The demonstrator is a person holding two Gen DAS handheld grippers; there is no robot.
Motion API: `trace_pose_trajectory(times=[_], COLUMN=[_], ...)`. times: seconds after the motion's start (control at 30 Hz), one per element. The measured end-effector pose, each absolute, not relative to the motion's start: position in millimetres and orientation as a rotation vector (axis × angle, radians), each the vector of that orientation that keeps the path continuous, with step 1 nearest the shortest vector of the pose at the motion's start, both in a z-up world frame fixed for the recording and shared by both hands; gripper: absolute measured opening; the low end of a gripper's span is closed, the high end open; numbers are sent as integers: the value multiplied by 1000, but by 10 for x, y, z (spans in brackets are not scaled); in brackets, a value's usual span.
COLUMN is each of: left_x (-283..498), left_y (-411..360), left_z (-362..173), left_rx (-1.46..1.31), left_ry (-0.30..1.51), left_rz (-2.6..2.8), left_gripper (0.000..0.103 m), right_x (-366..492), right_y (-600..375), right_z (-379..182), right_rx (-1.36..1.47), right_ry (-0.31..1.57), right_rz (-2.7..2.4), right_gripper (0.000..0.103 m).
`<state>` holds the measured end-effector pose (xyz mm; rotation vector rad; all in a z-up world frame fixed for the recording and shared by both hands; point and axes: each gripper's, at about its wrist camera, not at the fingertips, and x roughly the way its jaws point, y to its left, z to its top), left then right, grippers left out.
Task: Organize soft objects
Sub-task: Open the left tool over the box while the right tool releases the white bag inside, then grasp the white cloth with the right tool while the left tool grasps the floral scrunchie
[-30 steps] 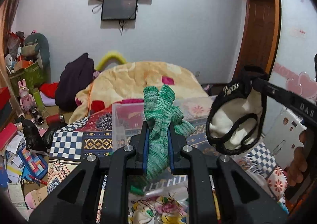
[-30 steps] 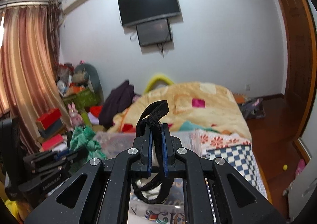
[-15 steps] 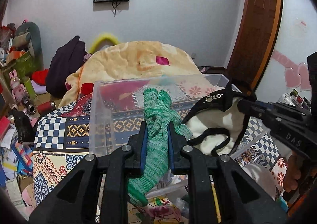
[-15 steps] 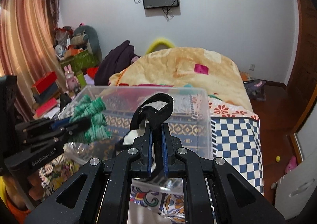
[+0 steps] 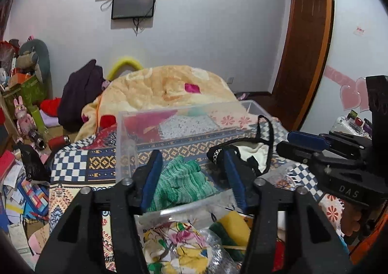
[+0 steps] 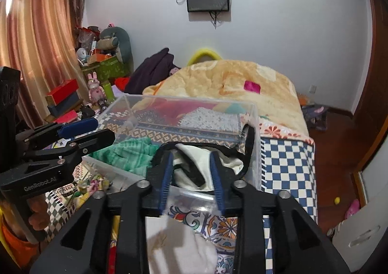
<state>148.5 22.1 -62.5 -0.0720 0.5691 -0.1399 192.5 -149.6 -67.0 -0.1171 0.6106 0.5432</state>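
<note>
Mid-frame, we are holding both grippers, left (image 5: 191,177) and right (image 6: 191,177), spread and empty; knit (image 5: 180,183) and underwear (image 6: 194,165) lying in bin (image 5: 126,133); more clutter left.

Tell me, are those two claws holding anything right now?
No. Both the left gripper and right gripper are open; the green knit and black-and-white garment lie in the clear bin.

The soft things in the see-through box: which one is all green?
The knitted green cloth, lying on the box's left side. The other, the garment, is cream with black trim.

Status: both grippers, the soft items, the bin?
Left gripper open, right gripper open. Green knit and black-trimmed cream garment inside clear bin. Nothing blocking.
</note>
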Motion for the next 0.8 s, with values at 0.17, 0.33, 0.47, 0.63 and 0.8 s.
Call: trace_pose_trajectory(times=[0.17,0.33,0.47,0.63,0.8], left_x=[1279,1091,965,901,864], left_y=[222,256,310,348,373], left_z=[-466,-416,-454,-629,-870], left_rx=[-66,-64,-91,-85,-99], left_ry=[517,480,471,503,545], left_rz=[-140,-123,-98,-77,-77], left_gripper=[70,88,98,98,98], right_x=[1721,1548,1461,1423,1482], right_y=[-1540,-1635,-1685,-1714,-1719], right_z=[-510,-396,-425,-555,-814], right_rx=[-96,-65,-45,-46,-47], right_ry=[517,472,466,490,566], right_rz=[553,555,550,538,541], right_gripper=[79,87,102,102,102])
